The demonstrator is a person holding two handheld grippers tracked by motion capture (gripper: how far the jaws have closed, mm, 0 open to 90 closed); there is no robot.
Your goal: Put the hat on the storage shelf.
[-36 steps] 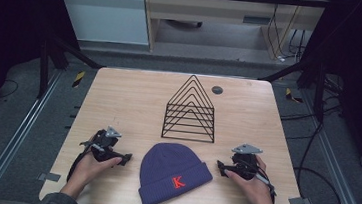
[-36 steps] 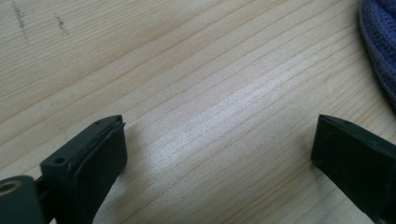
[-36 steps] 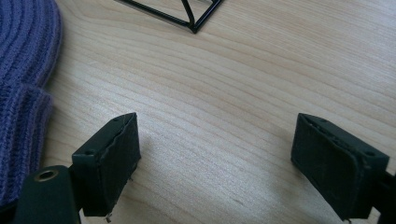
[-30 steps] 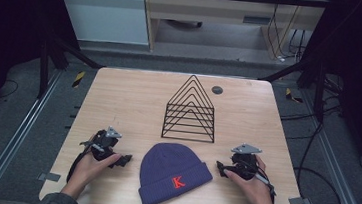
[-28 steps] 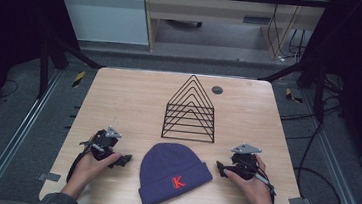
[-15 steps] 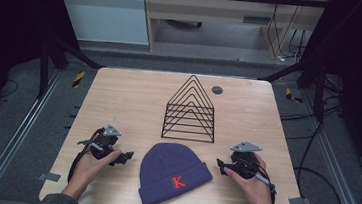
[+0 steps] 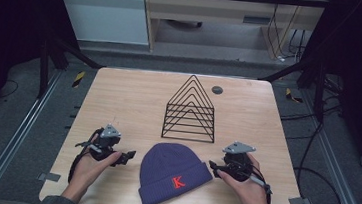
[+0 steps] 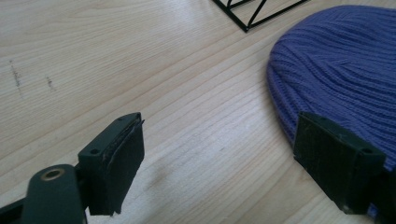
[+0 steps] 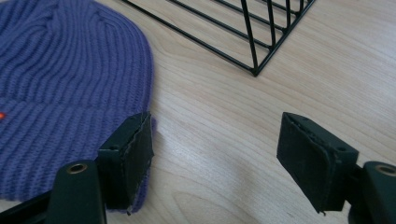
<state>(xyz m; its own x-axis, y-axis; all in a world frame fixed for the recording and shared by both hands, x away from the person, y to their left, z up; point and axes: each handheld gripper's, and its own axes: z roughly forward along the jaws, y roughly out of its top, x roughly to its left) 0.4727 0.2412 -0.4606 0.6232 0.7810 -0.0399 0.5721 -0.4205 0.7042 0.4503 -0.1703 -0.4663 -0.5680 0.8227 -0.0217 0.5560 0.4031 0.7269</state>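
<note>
1. Standing behind the hat is a black wire rack (image 7: 190, 110) of nested triangles, its front edge just beyond the hat's crown; a small dark disc (image 7: 217, 89) lies farther back on the wooden table (image 7: 119, 96).
2. A purple knit beanie (image 7: 174, 174) with a red K lies flat near the table's front edge, between the two hands.
3. To its left, the left gripper (image 7: 127, 155) rests low on the wood, jaws spread wide with nothing between them (in the left gripper view one jaw overlaps the beanie's rim).
4. The right gripper (image 7: 214, 168) sits just beside the beanie's other side, jaws likewise apart and empty, one at the folded cuff.
5. Bare wood lies open to the left and right of the rack; the front edge is close under both wrists.
</note>
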